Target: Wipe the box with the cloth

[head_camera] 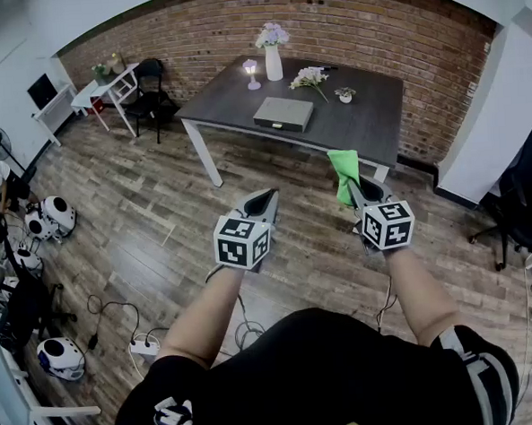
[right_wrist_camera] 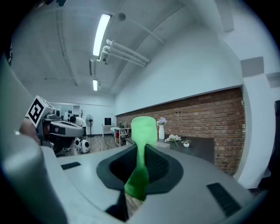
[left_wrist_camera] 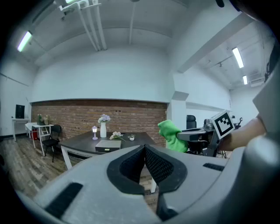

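A flat grey box lies on the dark table ahead of me; in the left gripper view the box sits near the table's front. My right gripper is shut on a green cloth, which stands up from its jaws and shows from the side as a green bunch. My left gripper is shut with nothing in it, its pads pressed together. Both grippers are held over the wooden floor, well short of the table.
On the table stand a white vase of flowers, a small lamp, a flower sprig and a small pot. A black chair and white side tables stand at the back left. Cables and white robots lie at left.
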The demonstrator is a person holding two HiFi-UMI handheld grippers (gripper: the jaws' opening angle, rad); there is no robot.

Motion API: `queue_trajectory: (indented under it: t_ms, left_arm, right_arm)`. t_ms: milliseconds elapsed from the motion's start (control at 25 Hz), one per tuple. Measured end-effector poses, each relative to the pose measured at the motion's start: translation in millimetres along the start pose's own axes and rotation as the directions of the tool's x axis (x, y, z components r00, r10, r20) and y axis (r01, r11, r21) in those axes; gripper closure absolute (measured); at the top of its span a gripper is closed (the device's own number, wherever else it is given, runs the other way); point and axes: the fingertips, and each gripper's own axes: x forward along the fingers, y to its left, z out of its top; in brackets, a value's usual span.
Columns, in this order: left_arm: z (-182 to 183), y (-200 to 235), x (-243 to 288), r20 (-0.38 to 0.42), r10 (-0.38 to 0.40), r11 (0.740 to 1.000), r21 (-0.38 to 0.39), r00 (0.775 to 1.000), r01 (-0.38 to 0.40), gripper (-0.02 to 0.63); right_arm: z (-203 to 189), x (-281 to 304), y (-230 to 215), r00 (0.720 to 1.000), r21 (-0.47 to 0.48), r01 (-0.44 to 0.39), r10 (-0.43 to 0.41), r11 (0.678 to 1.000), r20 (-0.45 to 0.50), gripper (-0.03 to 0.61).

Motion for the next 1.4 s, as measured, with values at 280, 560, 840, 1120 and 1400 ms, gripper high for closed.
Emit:
queue_trajectory:
  t_ms: [280, 560, 840, 1120, 1400]
  left_arm:
    - [26.0, 24.1, -6.8, 0.049, 0.037, 0.998, 0.054, 0.998, -0.04, 0.604]
    - [22.9, 41.1, -21.5, 0.07, 0.039, 0.995, 0.088, 0.997, -0.046, 0.604]
    - [17.3, 71.8, -17.2, 0.073, 0.054, 0.998, 0.033, 0.996, -0.057, 0.604]
    - [9.4, 69.7, 37.8, 0.046, 0.03, 0.999, -0.02, 0.999, -0.029, 0.604]
    - [7.7, 82.6, 110.0, -0.021, 0.054, 0.997, 0.063, 0.998, -0.053, 0.604]
  right_arm:
    - [34.7, 20.9, 19.9, 0.997, -0.047, -0.032, 0.035, 0.998, 0.071, 0.528]
    - [37.6, 36.8, 55.5, 0.997, -0.087, -0.043, 0.049, 0.995, 0.06, 0.528]
    - [39.6, 44.3, 63.3, 0.999, -0.092, -0.002, 0.006, 0.996, 0.045, 0.526]
    - [18.2, 57.1, 21.5, 1.0, -0.066, 0.005, -0.006, 0.998, -0.015, 0.526]
    - [0.4, 122.2, -54.6, 0.999, 0.038, -0.002, 0.003, 0.999, -0.035, 0.526]
